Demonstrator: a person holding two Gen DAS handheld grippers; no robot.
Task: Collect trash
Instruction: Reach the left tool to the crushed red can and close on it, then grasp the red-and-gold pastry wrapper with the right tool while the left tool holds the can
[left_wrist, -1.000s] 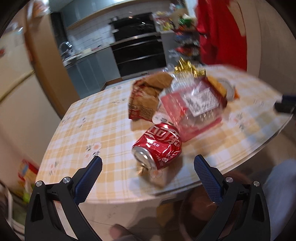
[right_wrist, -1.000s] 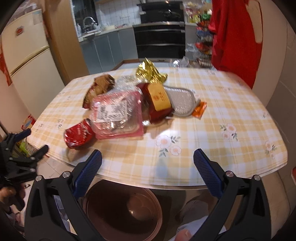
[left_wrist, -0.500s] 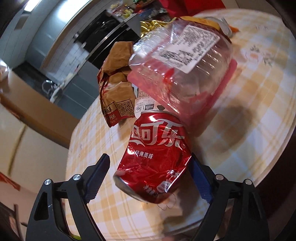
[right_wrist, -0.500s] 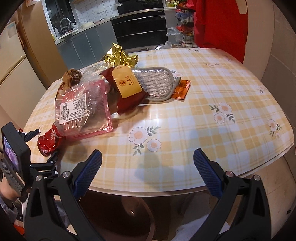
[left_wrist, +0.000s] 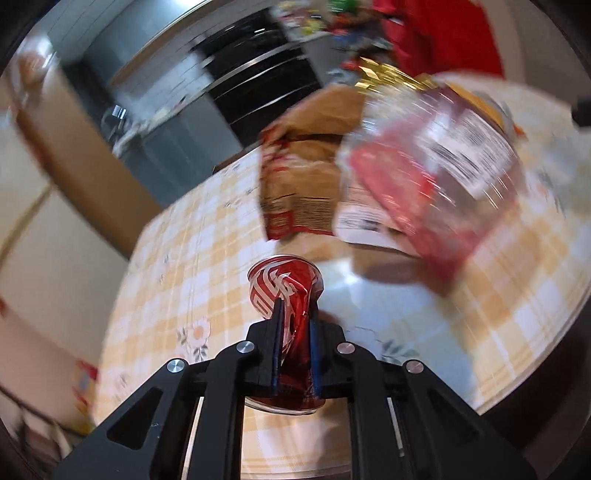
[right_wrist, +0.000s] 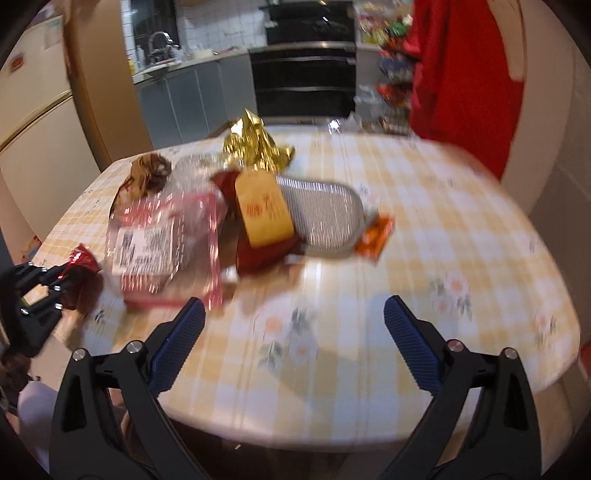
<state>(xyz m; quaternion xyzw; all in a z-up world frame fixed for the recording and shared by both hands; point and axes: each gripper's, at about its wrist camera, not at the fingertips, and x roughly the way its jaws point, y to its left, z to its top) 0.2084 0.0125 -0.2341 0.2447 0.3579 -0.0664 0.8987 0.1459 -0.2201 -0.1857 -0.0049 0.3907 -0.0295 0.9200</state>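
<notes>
A kitchen, with grey cabinets, a dark oven (right_wrist: 304, 70) against the far wall and a red cloth (right_wrist: 461, 74) hanging on the right. In the middle stands a round table (right_wrist: 424, 258) under a yellow-and-white checked cover printed with small flowers, and the trash is heaped toward its left half.

The landmark is the clear plastic box (right_wrist: 166, 240), pink-tinted, with a white barcode sticker whose print is too blurred to read. Behind it lies a brown snack bag (left_wrist: 303, 177) with a red edge and a block of small print, unreadable too. Further back sits crumpled gold foil (right_wrist: 255, 144). To the right of the box is a red pouch (right_wrist: 266, 221) with a yellow panel bearing a red seal, then a silver tray (right_wrist: 325, 218), then a small orange packet (right_wrist: 375, 236).

Left of the box, at the table's edge, the left gripper (left_wrist: 293, 325) is clenched on a crushed red can (left_wrist: 284, 284) with white lettering, squeezing its middle flat between the blue pads (left_wrist: 275, 339). Whether the can is off the cover I cannot tell.

The right gripper (right_wrist: 295, 325) hovers over the near edge of the table, in front of the box, its fingers spread wide with nothing between them.
</notes>
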